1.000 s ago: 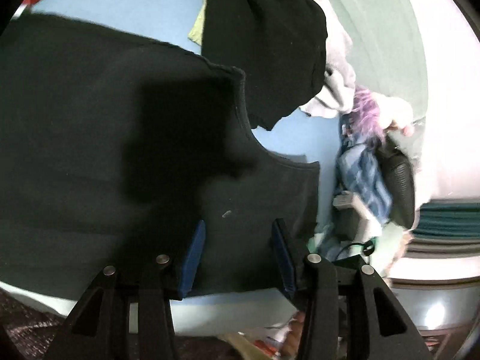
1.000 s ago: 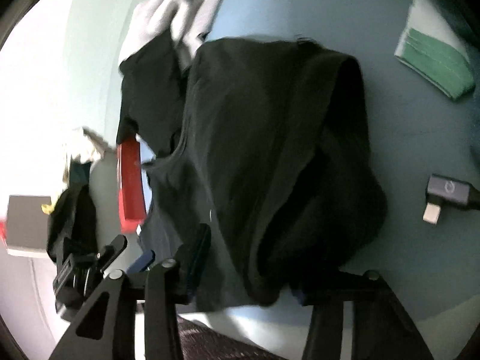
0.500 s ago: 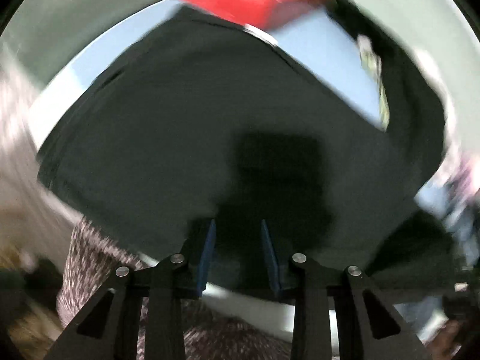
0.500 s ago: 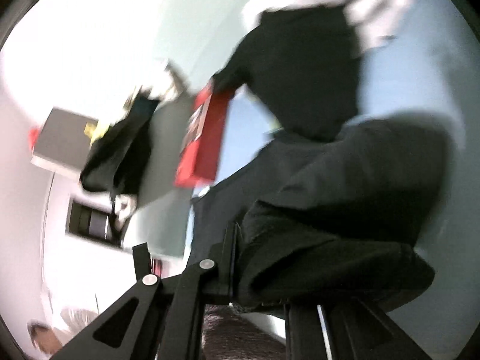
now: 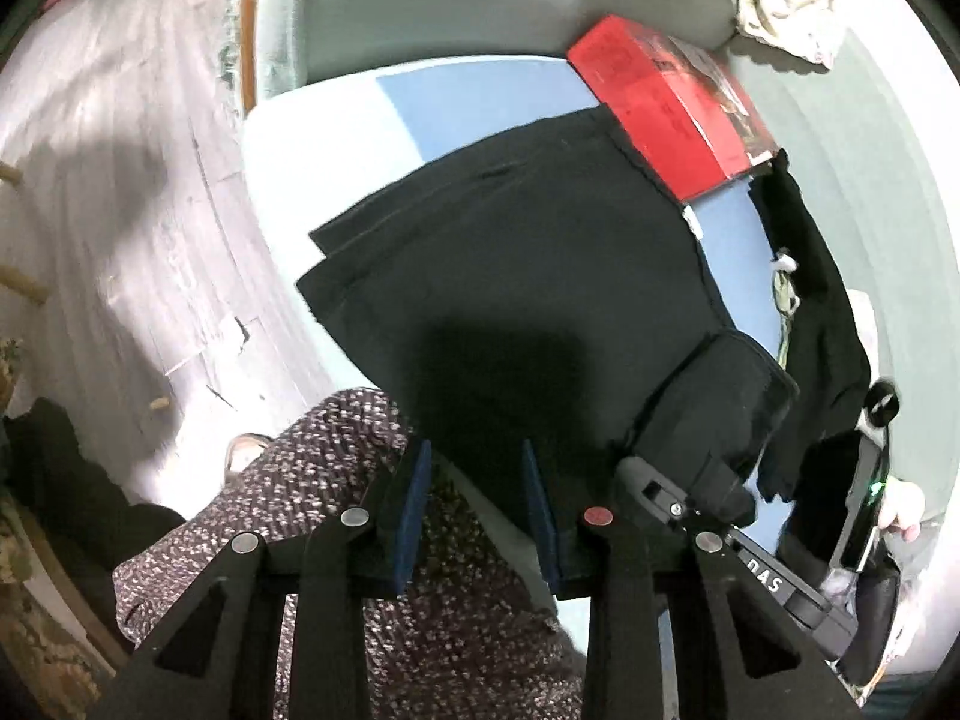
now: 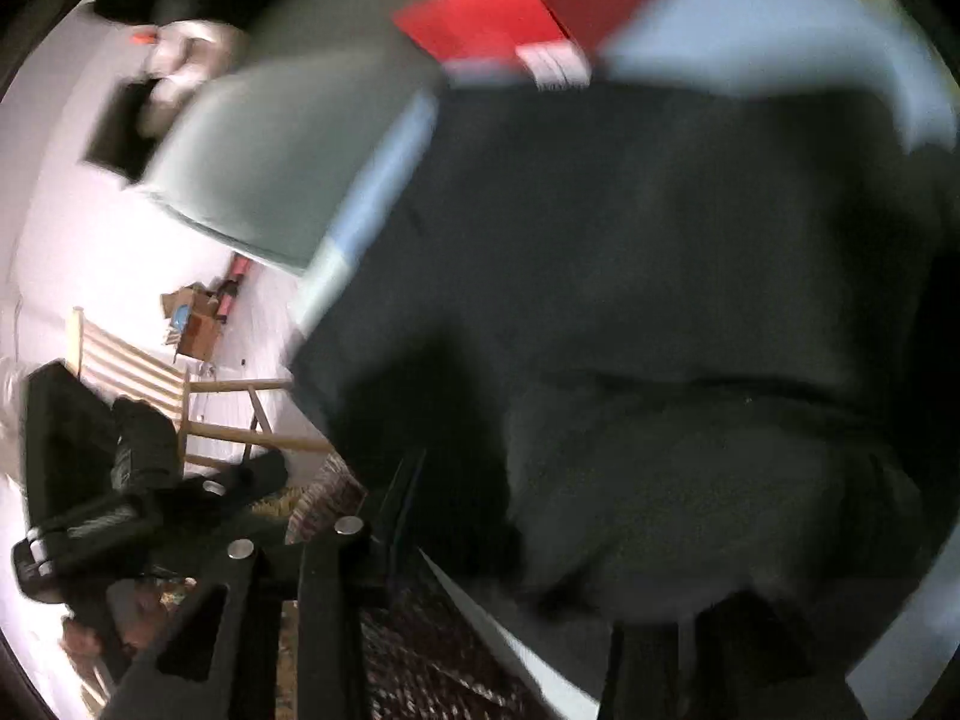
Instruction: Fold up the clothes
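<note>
A black garment [image 5: 516, 276] lies spread on the light blue surface [image 5: 456, 96]. My left gripper [image 5: 474, 492] is open and empty at the garment's near edge, its blue pads either side of the hem. In the left wrist view my right gripper [image 5: 714, 480] holds a folded flap of the garment [image 5: 726, 396] at the right. In the blurred right wrist view the black garment [image 6: 660, 300] fills the frame and bunched cloth [image 6: 690, 510] covers the right gripper's fingers, so the jaws are hidden there.
A red box [image 5: 666, 102] lies on the surface beyond the garment, touching its far corner; it also shows in the right wrist view [image 6: 510, 12]. More dark clothes [image 5: 822, 312] lie to the right. A patterned fabric [image 5: 360, 540] is below the surface's near edge. A grey-green cushion [image 5: 450, 0] stands behind.
Both grippers swung left along the garment. The right gripper carried a fold of black cloth over it. The left gripper moved back to the near hem and stayed open.
</note>
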Demonstrator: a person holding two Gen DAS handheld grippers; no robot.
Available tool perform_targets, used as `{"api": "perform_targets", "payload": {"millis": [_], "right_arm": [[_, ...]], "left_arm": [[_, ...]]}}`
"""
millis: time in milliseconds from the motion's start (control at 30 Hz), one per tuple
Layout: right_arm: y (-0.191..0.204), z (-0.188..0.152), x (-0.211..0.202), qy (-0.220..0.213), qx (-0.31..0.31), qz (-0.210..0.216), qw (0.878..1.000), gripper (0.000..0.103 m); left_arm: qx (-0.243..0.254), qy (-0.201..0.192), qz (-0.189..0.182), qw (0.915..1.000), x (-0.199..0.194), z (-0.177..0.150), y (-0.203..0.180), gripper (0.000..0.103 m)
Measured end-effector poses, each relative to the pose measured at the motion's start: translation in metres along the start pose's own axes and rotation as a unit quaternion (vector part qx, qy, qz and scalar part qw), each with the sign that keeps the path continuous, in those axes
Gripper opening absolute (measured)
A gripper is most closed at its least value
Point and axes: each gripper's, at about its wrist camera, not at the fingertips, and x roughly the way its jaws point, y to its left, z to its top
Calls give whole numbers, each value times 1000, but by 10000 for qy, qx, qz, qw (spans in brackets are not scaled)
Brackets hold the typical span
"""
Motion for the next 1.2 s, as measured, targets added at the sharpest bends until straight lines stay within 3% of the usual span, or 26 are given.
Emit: {"api": "perform_targets", "payload": {"millis": [33, 100, 200, 267, 333, 400, 433, 500, 600, 833, 933, 1067, 1200], "right_arm": [[-5, -4, -8, -43, 126, 230, 9996, 48], [-14, -13, -31, -55, 394, 782, 9961, 75], [-27, -30, -84, -258, 574, 1813, 9814, 86], [-40, -40, -120, -474, 590, 2145, 9738, 91], [-56, -48, -147, -695, 665, 1957, 9759, 92], [-80, -48, -163, -929, 844, 1436, 9816, 92], [-91, -47, -170, -1033, 935, 1197, 9830, 91], [-103, -42, -166, -1037, 1157, 1109, 9816, 87], [-111, -35, -145, -845, 1300, 1281, 9796, 85], [-101, 16, -78, -403, 1018, 618, 9921, 80], [-93, 36, -60, -131, 1050, 966, 9897, 81], [-57, 69, -53, -52, 869, 1748, 9807, 81], [-13, 99, -53, 7, 617, 2611, 9633, 82]], "left_arm": [[46, -2, -42, 10000, 1, 1, -3, 33], [177, 0, -203, 9996, 4, 2, -11, 33], [405, 87, -345, 9985, 11, 0, -25, 33], [574, 225, -393, 9973, 21, -6, -39, 34], [795, 365, -363, 9955, 35, -13, -56, 37], [1147, 396, -231, 9923, 40, -26, -69, 44], [1399, 384, -132, 9893, 42, -31, -78, 45], [2076, 273, 178, 9777, 48, -44, -100, 50], [2788, -15, 506, 9590, 58, -55, -123, 50], [3330, -261, 512, 9412, 63, -62, -144, 50], [3149, -269, 396, 9479, 55, -58, -133, 50], [2657, -234, -246, 9635, 38, -53, -109, 50], [2311, -181, -799, 9695, 27, -52, -101, 50]]}}
